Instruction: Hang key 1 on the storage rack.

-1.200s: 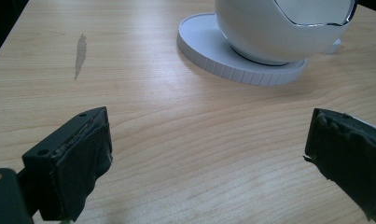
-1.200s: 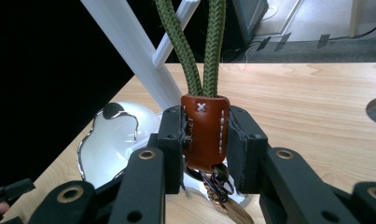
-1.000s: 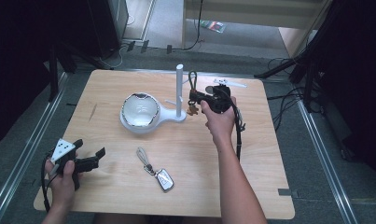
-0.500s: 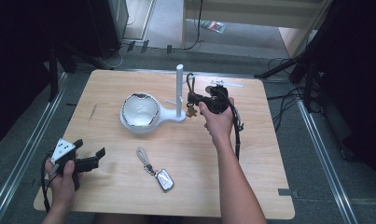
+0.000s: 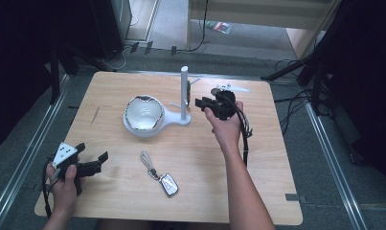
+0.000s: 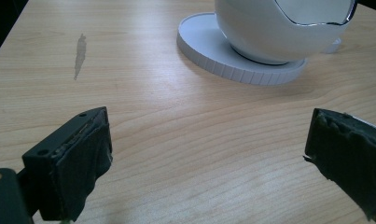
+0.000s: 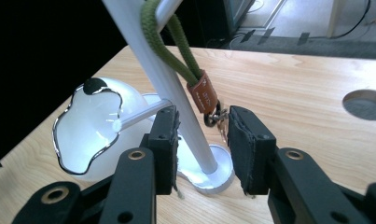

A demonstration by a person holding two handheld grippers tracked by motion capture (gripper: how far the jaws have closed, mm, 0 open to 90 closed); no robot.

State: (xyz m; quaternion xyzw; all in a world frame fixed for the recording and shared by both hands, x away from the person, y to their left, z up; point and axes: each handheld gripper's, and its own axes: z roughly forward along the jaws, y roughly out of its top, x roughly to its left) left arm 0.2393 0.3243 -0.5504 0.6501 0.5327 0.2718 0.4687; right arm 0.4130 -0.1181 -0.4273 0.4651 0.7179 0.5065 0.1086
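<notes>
Hanging from a peg on the white stand (image 7: 163, 81) at frame centre, a green lanyard (image 7: 169, 44) is flanked by the parted right gripper (image 7: 200, 140), while the left gripper (image 6: 206, 163) is held spread wide.

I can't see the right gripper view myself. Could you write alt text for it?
Two black jaws of the right gripper stand a little apart around a white post, just below a green cord with a brown leather tab hanging from a peg on it. A white bowl with a wavy shiny rim sits to the left on the wooden table.
</notes>
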